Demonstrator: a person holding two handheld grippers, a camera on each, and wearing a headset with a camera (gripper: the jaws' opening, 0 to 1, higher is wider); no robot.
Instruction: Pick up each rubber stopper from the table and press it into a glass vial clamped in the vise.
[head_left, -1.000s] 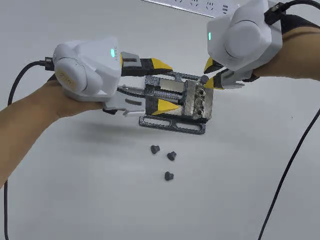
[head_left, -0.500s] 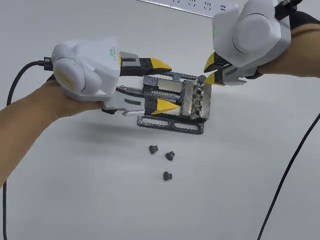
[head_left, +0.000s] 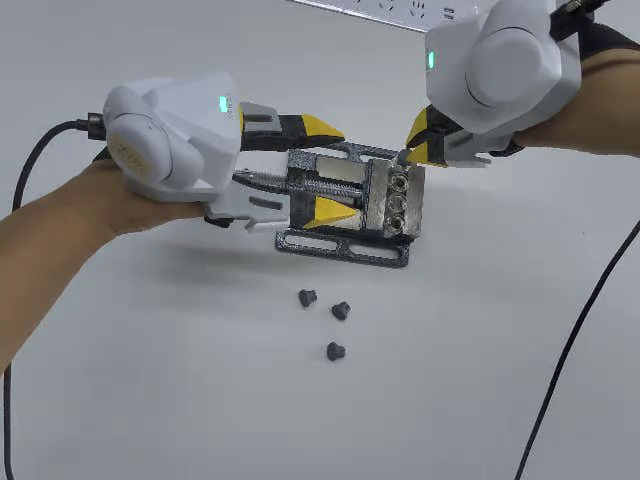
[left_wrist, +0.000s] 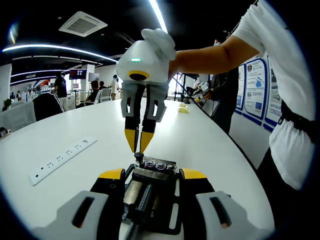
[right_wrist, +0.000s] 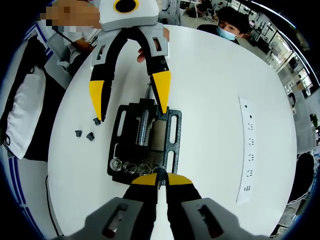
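Note:
A black vise (head_left: 345, 248) holds a row of glass vials (head_left: 397, 204) upright in its metal jaws. My right gripper (head_left: 414, 149) is shut on a dark rubber stopper (left_wrist: 138, 156), which sits right at the mouth of the end vial; its own view shows the stopper (right_wrist: 160, 174) pinched between the yellow tips (right_wrist: 161, 181). My left gripper (head_left: 330, 170) is open, one finger on each side of the vise body (left_wrist: 150, 192), touching nothing that I can make out. Three loose stoppers (head_left: 308, 297) (head_left: 341, 310) (head_left: 336, 351) lie on the table in front of the vise.
The white table (head_left: 200, 380) is bare around the vise. A white power strip (left_wrist: 60, 160) lies beyond it at the far edge (head_left: 400, 10). Black cables (head_left: 575, 340) trail from both grippers. People sit in the background of both gripper views.
My right gripper has come down a little with the stopper, onto the end vial. The left gripper and the vise have stayed put.

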